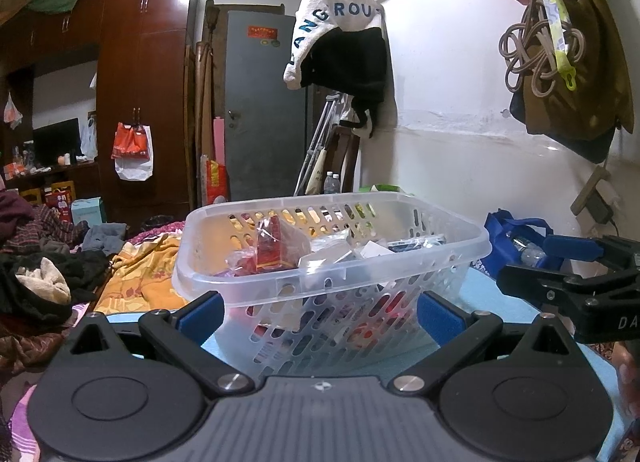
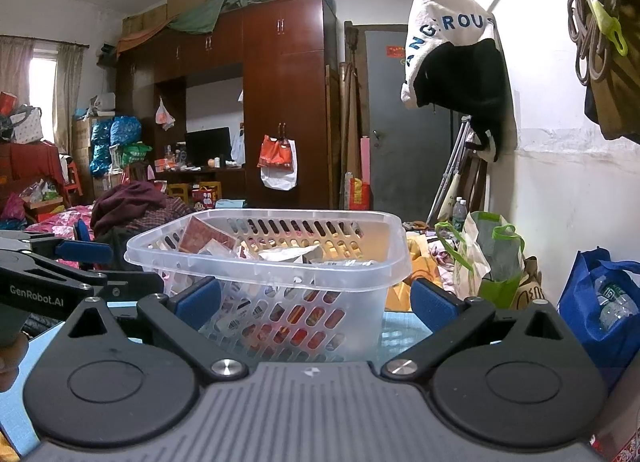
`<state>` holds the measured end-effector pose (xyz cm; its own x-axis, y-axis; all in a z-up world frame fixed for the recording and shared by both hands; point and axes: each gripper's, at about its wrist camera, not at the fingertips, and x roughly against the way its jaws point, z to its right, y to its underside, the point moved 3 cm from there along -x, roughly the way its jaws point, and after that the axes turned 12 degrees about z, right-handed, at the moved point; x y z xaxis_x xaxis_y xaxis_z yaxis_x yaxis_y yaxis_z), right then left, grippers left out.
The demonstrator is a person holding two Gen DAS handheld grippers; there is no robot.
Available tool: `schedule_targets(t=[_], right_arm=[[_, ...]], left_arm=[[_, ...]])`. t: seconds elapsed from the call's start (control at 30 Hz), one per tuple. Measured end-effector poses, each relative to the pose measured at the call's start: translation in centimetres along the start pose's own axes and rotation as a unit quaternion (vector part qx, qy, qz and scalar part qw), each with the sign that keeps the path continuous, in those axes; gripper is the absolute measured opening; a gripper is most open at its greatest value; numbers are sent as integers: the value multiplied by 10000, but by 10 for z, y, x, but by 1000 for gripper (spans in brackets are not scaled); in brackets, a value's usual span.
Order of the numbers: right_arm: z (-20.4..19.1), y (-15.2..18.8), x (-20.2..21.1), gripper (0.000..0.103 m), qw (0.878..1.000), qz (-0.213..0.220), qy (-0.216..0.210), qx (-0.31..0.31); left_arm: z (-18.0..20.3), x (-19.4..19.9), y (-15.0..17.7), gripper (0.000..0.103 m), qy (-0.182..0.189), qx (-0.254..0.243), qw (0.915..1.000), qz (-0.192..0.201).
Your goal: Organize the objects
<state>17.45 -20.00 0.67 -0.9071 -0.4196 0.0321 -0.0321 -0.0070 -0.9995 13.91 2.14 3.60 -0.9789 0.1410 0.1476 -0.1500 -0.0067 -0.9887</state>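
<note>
A clear plastic basket with slotted walls stands on a light blue table. It holds a red box and several wrapped packets and cards. My left gripper is open and empty, just short of the basket's near wall. My right gripper shows at the right edge of the left wrist view. In the right wrist view the same basket sits straight ahead, and my right gripper is open and empty close to its near wall. The left gripper appears at the left there.
A blue bag with water bottles and a green-handled bag stand to the right by the white wall. A bed with heaped clothes lies to the left. A wardrobe and a grey door are behind.
</note>
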Motion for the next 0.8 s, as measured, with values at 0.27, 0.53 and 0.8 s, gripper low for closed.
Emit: schedule_targets(t=[0.27, 0.53, 0.8], right_arm=[[0, 0, 0, 103, 10000, -2, 3, 0], [1, 1, 0, 103, 10000, -12, 1, -5], [1, 1, 0, 103, 10000, -15, -4, -2]], left_arm=[[2, -3, 0, 103, 15, 23, 10000, -41], [2, -5, 2, 103, 27, 60, 9999, -81], [5, -2, 3, 103, -16, -49, 10000, -2]])
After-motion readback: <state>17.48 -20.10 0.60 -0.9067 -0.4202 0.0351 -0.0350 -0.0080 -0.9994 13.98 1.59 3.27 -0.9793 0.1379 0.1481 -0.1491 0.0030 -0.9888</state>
